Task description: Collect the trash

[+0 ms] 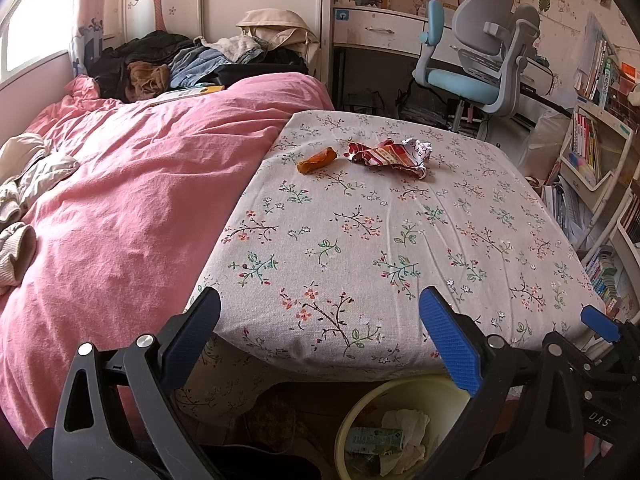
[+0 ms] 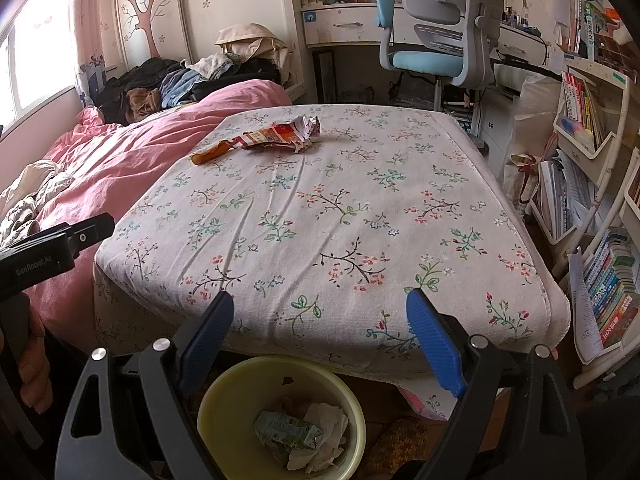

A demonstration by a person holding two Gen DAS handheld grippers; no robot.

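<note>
A crumpled red-and-white wrapper (image 1: 390, 154) (image 2: 282, 136) lies at the far side of the floral-cloth table (image 1: 360, 240) (image 2: 320, 220). An orange peel-like scrap (image 1: 317, 161) (image 2: 208, 155) lies just left of it. A yellow bin (image 1: 400, 392) (image 2: 240, 376) sits on the floor under the table's near edge, holding a green carton (image 2: 286, 430) and white tissue (image 2: 324, 420). My left gripper (image 1: 320, 340) and right gripper (image 2: 320, 340) both hover open over the near table edge, nothing between the fingers. A right gripper fingertip (image 1: 600, 322) shows at the right edge of the left wrist view.
A bed with a pink duvet (image 1: 120, 208) (image 2: 132, 148) adjoins the table's left side, with clothes piled at its head (image 1: 180, 60). A blue-and-grey desk chair (image 1: 476, 56) (image 2: 440, 36) stands beyond the table. Bookshelves (image 1: 600, 168) (image 2: 592, 184) line the right.
</note>
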